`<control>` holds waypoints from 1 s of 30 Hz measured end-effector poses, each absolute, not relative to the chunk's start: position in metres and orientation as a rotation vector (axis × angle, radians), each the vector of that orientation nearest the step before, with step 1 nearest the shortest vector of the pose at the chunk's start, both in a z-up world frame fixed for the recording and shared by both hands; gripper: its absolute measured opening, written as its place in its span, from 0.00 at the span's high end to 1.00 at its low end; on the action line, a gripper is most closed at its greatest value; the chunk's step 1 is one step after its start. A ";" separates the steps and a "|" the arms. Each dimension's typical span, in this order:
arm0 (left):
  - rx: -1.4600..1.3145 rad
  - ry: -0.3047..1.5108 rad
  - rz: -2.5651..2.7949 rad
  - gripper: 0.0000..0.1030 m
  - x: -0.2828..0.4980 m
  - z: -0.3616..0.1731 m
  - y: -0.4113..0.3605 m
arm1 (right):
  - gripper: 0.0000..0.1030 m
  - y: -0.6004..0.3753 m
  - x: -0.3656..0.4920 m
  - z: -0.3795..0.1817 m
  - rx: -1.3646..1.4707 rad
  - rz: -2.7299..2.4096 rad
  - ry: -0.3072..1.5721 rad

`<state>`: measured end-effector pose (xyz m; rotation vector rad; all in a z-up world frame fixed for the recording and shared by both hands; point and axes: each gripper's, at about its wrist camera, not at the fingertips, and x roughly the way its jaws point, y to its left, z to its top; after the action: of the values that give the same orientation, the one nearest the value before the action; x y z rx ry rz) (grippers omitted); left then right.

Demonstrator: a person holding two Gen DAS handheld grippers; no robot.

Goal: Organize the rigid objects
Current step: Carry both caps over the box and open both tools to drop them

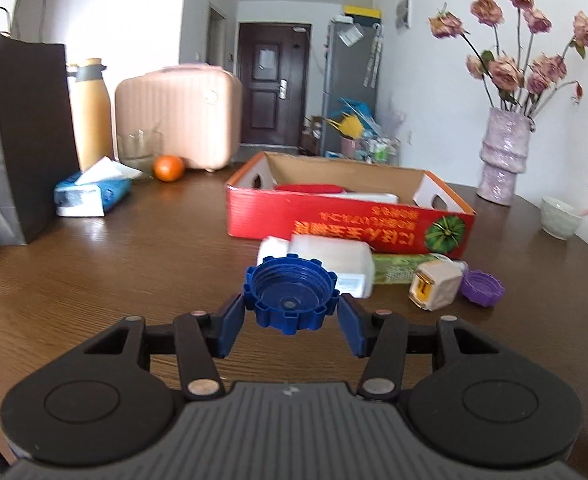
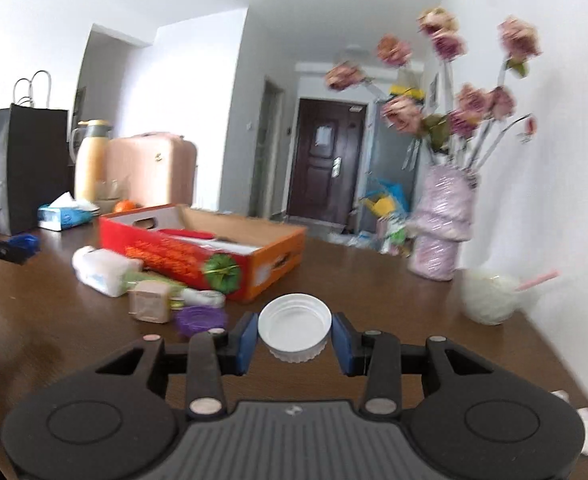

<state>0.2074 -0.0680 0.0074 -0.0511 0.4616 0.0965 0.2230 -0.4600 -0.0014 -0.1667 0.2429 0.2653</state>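
Note:
My left gripper is shut on a blue ridged bottle cap, held above the brown table in front of a red cardboard box. My right gripper is shut on a white bottle cap, to the right of the same red box. A white bottle, a green packet, a beige plug adapter and a purple cap lie in front of the box. The left gripper with the blue cap shows at the left edge of the right wrist view.
A pink vase of dried roses and a white bowl stand at the right. A black paper bag, a yellow flask, a tissue pack, an orange and a pink suitcase stand at the left back.

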 end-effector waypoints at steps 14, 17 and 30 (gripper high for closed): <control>-0.065 0.459 0.126 0.49 0.205 0.006 -0.066 | 0.62 -0.544 0.225 -0.020 -0.179 0.076 0.279; -0.058 0.459 0.130 0.49 0.206 0.006 -0.066 | 0.62 -0.546 0.226 -0.026 -0.160 0.079 0.288; -0.051 0.455 0.117 0.49 0.210 0.008 -0.069 | 0.62 -0.492 0.236 -0.005 -0.073 0.284 0.229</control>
<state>0.2105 -0.0689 0.0081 -0.0513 0.4552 0.1169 0.2355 -0.4918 -0.0046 -0.0735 0.2285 0.2836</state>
